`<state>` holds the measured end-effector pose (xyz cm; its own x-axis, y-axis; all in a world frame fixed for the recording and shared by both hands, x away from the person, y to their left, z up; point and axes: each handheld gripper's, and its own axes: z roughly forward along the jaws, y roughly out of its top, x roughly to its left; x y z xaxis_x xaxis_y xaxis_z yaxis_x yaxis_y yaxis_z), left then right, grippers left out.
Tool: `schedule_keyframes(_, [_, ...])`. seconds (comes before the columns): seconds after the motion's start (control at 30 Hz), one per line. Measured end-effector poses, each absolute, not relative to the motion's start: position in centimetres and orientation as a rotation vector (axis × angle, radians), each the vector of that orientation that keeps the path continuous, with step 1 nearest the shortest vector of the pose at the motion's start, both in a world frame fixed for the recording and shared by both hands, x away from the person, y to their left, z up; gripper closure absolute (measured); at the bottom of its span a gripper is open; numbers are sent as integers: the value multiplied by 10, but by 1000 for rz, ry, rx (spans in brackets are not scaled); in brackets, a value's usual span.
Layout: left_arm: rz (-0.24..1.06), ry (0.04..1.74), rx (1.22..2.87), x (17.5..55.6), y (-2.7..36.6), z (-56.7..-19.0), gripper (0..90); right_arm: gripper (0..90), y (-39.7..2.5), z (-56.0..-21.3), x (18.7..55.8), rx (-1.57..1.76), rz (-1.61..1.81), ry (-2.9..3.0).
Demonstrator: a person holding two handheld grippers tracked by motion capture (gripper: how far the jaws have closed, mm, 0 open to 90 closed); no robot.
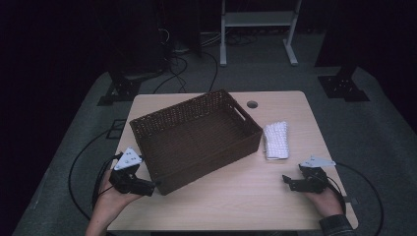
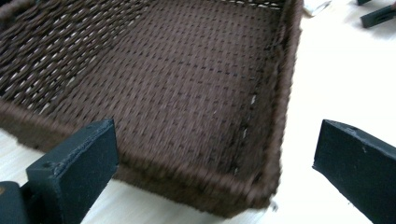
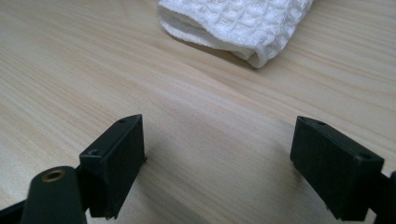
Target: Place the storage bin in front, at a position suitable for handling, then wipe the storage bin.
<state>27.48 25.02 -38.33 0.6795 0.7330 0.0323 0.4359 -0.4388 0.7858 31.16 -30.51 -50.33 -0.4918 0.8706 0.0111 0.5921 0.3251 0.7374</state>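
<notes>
A dark brown woven basket point(image 1: 147, 129) sits in the middle of the light wooden table, empty, with a handle slot in its far wall. A folded white waffle-weave cloth point(image 1: 276, 139) lies to its right. My left gripper point(image 1: 150, 188) is at the basket's near left corner, open, with the basket's near rim point(image 2: 187, 182) between and just beyond its jaws. My right gripper point(image 1: 288, 182) is low over the table near the front right, open and empty, with the cloth point(image 3: 238, 25) a short way ahead of it.
The table point(image 1: 236, 196) has a round cable hole point(image 1: 252, 104) at its far edge. Black cables trail from both grippers over the grey floor. A white frame stand point(image 1: 258, 29) and dark equipment stand beyond the table.
</notes>
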Motion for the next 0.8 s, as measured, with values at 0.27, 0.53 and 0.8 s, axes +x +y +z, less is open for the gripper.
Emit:
schedule_keyframes(0.27, [501, 930, 2085, 266, 262, -410, 0, 167, -305, -503, 312, 1299, 979, 2208])
schedule_keyframes(0.53, [502, 949, 2082, 261, 266, -444, 0, 155, -305, -503, 312, 1301, 978, 2208])
schedule_keyframes(0.8, [498, 966, 2074, 268, 262, -470, 0, 116, -305, -504, 312, 1323, 961, 2196])
